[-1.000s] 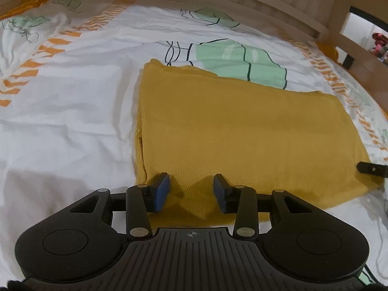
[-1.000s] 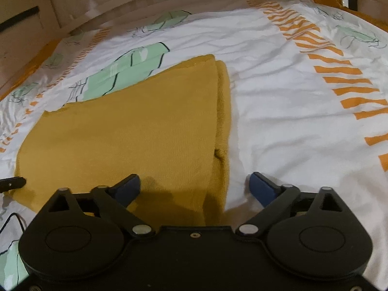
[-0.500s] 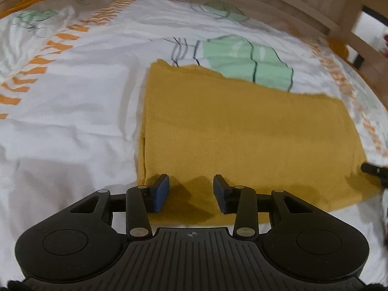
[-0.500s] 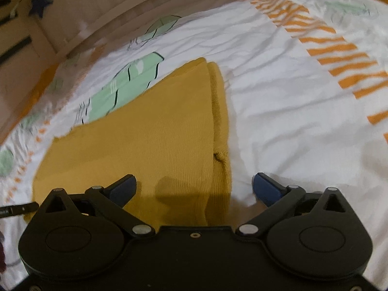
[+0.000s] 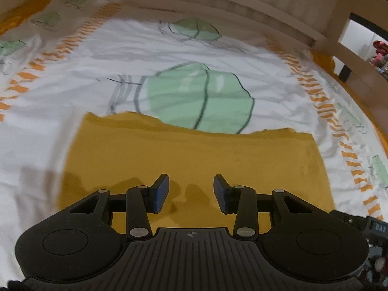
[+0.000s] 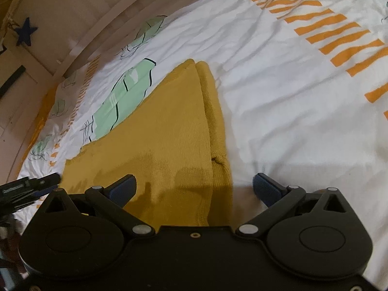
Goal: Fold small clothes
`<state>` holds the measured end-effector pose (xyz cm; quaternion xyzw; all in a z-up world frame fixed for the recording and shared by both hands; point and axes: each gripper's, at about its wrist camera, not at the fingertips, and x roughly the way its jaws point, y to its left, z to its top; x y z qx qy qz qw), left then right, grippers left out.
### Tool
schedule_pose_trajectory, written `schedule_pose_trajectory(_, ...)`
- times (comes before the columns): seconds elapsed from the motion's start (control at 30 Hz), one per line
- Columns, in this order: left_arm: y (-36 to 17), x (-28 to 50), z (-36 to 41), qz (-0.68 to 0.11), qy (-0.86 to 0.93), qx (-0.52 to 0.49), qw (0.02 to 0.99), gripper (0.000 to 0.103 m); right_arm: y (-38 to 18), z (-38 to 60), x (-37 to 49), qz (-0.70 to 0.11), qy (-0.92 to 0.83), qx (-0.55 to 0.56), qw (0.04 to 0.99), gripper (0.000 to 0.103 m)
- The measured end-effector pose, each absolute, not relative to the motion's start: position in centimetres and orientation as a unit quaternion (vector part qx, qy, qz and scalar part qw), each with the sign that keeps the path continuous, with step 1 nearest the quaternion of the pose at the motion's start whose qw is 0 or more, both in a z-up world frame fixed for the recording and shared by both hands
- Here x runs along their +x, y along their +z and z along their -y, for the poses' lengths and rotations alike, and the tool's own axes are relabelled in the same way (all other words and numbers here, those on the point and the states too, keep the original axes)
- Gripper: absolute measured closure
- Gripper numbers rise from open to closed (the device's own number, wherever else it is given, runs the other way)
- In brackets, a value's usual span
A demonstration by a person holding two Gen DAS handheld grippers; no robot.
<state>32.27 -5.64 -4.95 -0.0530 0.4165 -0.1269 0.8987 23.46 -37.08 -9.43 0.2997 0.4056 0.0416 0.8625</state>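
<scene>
Left tongs [image 5: 190, 194] have drawn back above folded mustard garment [image 5: 194, 160].

A bed [image 5: 218, 55] fills both views, spread with a white sheet [image 6: 278, 92] printed with green leaves and orange dashed stripes. A pale wooden bed frame [image 5: 218, 2] rims its far edge. A dark blue star [image 6: 25, 32] hangs on the light wall behind.
</scene>
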Motion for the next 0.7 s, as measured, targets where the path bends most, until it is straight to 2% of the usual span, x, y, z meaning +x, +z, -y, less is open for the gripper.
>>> schedule_pose_trajectory(0.37, -9.4, 34.0, 8.4, -0.472, -0.128, -0.048, 0.871, 0.064, -10.1, 39.6, 24.1, -0.405, 0.065, 0.387, 0.826, 0.0)
schedule_pose_trajectory(0.7, -9.0, 33.6, 8.7, -0.483, -0.132, -0.031, 0.865, 0.064, -10.3, 39.9, 24.6, -0.402, 0.075, 0.397, 0.822, 0.0)
